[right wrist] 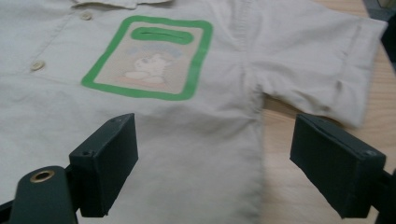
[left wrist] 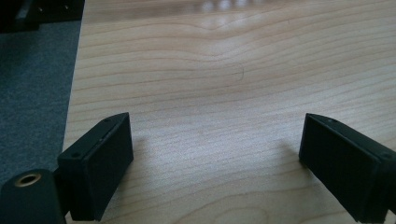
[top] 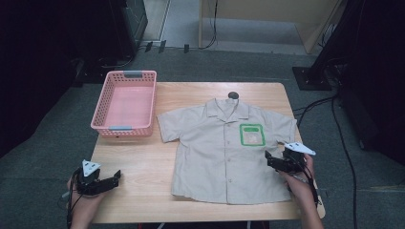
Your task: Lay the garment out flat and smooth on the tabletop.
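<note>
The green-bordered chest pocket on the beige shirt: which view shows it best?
The right gripper view: the green-bordered chest pocket is large there, its slot and animal print readable. The high view shows it small, print unreadable. The left gripper view looks at the wooden table.

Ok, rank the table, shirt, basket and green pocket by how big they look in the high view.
1. table, largest
2. shirt
3. basket, clearly smaller than the shirt, though it sits farther from the camera
4. green pocket, smallest by far

Beige shirt, green-bordered pocket; pink basket.
</note>
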